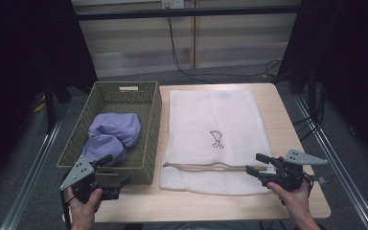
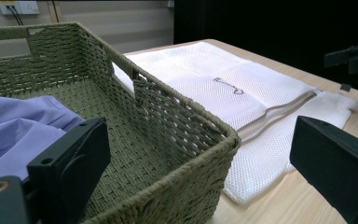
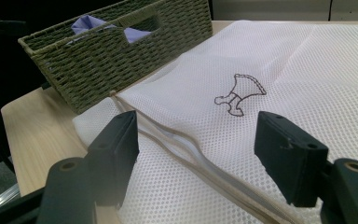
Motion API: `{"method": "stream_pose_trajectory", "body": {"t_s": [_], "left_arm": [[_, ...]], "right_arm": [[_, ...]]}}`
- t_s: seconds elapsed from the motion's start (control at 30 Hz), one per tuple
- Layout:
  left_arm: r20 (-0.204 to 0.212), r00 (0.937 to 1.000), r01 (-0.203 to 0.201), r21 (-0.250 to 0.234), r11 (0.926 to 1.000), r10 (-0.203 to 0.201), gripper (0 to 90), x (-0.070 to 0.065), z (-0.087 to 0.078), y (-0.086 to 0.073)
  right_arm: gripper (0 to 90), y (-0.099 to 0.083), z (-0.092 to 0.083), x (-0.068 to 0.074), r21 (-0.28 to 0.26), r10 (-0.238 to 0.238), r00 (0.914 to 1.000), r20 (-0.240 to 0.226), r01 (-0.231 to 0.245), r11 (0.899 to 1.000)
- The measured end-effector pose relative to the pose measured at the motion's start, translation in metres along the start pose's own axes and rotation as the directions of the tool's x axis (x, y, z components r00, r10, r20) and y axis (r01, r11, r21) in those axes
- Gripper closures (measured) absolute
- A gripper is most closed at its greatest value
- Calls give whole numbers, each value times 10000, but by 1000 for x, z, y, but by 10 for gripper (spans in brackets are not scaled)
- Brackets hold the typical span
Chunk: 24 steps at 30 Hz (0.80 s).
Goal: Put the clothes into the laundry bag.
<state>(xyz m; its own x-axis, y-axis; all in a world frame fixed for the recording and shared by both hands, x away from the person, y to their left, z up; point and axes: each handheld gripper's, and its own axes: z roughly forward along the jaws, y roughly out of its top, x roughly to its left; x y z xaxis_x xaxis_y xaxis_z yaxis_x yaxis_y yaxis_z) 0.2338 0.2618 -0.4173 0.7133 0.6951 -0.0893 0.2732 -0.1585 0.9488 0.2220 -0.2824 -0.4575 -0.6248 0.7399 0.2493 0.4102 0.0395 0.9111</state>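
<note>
My left gripper (image 1: 106,178) hangs at the near corner of the woven green basket (image 1: 149,125), jaws spread wide with nothing between them. Inside the basket lies one bundled lavender garment (image 1: 110,136), heaped toward its near end; the far end shows bare weave. My right gripper (image 1: 258,164) sits at the near right edge of the white mesh laundry bag (image 1: 211,139), jaws parted and empty just above its beige zipper band (image 1: 206,166). The bag lies flat on the wooden table (image 1: 287,124), just beside the basket. It carries a small dark embroidered outline (image 3: 239,93); I can read no lettering.
</note>
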Motion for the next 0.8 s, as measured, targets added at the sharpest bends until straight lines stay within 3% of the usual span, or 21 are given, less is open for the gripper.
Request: {"method": "stream_pose_trajectory", "body": {"t_s": [0.1, 0.2, 0.33, 0.53, 0.63, 0.8], "left_arm": [[17, 10000, 74, 137, 9999, -74, 50, -1, 3, -2], [219, 9972, 710, 348, 9969, -718, 59, 0, 9, -5], [182, 9988, 457, 332, 9984, -464, 61, -1, 9, -4], [184, 9995, 271, 182, 9995, -275, 61, -3, 5, -2], [173, 9998, 129, 166, 9998, -132, 64, -6, 4, -2], [196, 9998, -64, 196, 9998, 60, 61, -10, 1, -1]], "right_arm": [[310, 0, 0, -1, 80, 83, 10000, -18, -83, 9999], [341, 1, 3, -2, 291, 149, 9998, -130, -145, 9995], [351, 3, 7, -2, 473, 287, 9991, -312, -272, 9985], [383, 2, 11, 2, 816, 149, 9974, -701, -92, 9966], [386, 3, 11, 6, 855, -18, 9978, -670, 75, 9963], [401, 7, 11, 10, 655, 130, 9964, -835, -75, 9978]]}}
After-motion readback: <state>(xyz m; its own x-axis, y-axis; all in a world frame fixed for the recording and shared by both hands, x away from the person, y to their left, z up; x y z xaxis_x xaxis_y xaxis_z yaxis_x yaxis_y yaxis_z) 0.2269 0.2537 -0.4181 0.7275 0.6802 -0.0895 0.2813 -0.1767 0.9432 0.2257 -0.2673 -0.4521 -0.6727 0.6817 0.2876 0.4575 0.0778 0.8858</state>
